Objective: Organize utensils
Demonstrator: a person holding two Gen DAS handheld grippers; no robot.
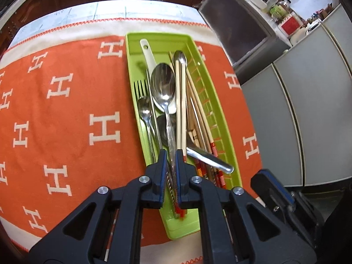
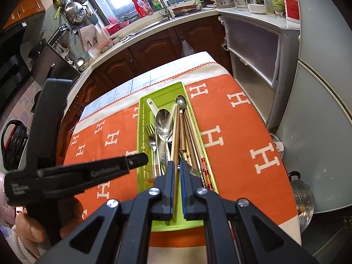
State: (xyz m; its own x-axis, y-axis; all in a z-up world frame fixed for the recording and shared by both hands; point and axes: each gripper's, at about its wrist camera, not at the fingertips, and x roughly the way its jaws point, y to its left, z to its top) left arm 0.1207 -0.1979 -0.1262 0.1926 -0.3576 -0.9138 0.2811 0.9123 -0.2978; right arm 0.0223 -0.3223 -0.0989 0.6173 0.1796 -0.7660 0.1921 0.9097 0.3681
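Observation:
A lime-green tray [image 1: 154,35] [image 2: 164,93] lies lengthwise on the table. In it are a large steel spoon [image 1: 164,85] [image 2: 164,125], a fork [image 1: 140,88], a teaspoon [image 1: 144,107], a white plastic spoon [image 1: 148,55], a long thin spoon [image 1: 180,57] and several chopsticks [image 1: 179,110] [image 2: 176,132]. My left gripper [image 1: 171,153] [image 2: 143,160] hovers over the tray's near half, shut and empty; the spoon handle shows far below through the slit. My right gripper [image 2: 177,164] is also shut on nothing above the tray, with a chopstick visible beneath it.
An orange cloth with white H marks [image 1: 66,110] [image 2: 231,154] covers the table. Grey cabinets [image 1: 308,110] stand close on the right. A person's hand [image 2: 28,224] holds the left gripper. A steel pot lid [image 2: 303,198] sits low beside the table; counter and sink [image 2: 162,15] lie beyond.

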